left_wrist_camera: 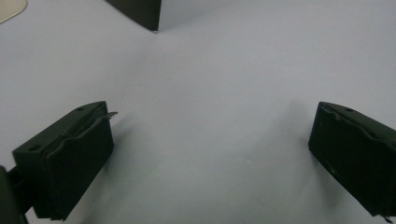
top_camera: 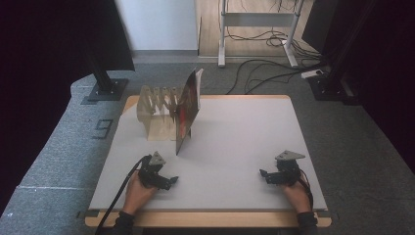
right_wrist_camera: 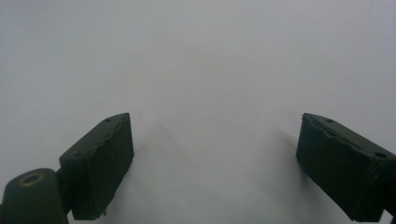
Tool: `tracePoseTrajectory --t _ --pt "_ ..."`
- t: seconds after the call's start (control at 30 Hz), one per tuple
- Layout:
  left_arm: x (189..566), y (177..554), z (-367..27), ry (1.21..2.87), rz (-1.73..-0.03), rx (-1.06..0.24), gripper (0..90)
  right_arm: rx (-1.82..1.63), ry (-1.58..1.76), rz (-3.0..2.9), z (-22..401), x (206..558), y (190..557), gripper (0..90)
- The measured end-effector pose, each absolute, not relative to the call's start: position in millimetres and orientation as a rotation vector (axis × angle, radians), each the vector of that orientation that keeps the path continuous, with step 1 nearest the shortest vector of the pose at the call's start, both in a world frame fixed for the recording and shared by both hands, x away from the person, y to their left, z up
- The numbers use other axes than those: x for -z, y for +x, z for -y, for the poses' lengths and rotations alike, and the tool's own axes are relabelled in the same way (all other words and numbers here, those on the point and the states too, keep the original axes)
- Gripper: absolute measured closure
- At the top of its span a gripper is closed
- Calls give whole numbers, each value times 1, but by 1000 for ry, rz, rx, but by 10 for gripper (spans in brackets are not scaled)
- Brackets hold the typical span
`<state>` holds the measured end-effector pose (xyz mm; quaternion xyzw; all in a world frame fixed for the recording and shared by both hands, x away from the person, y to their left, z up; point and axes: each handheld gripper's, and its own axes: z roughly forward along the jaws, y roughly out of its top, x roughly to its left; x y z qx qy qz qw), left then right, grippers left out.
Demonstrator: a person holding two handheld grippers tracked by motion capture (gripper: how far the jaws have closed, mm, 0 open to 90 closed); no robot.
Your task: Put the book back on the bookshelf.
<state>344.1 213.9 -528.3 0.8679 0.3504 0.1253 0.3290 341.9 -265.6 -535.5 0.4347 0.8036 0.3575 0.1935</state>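
Observation:
A wooden slotted rack point(top_camera: 155, 108) stands at the back left of the table. A thin dark book point(top_camera: 188, 108) with a red-and-black cover stands upright at the rack's right end, tilted to the right. My left gripper point(top_camera: 169, 182) rests low over the mat in front of the book, open and holding nothing. In the left gripper view its jaws point(left_wrist_camera: 212, 121) stand wide apart, with the book's lower corner point(left_wrist_camera: 140, 11) ahead. My right gripper point(top_camera: 265, 175) sits at the front right, also open and holding nothing. Its jaws point(right_wrist_camera: 215, 126) are spread over bare mat.
A pale grey mat point(top_camera: 235, 132) covers the wooden table point(top_camera: 210, 219). Black stand bases point(top_camera: 105, 89) sit on the carpet beyond the far corners, with cables point(top_camera: 264, 68) and a white desk frame point(top_camera: 222, 36) behind. A corner of the rack's base point(left_wrist_camera: 10, 7) shows at the left gripper view's top left.

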Motion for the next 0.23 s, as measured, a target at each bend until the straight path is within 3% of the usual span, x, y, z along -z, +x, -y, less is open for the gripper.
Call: tracePoseTrajectory --t 0.23 --pt "528 344 -214 2272 -914 -331 0 -1005 1222 -2251 266 536 341 105"
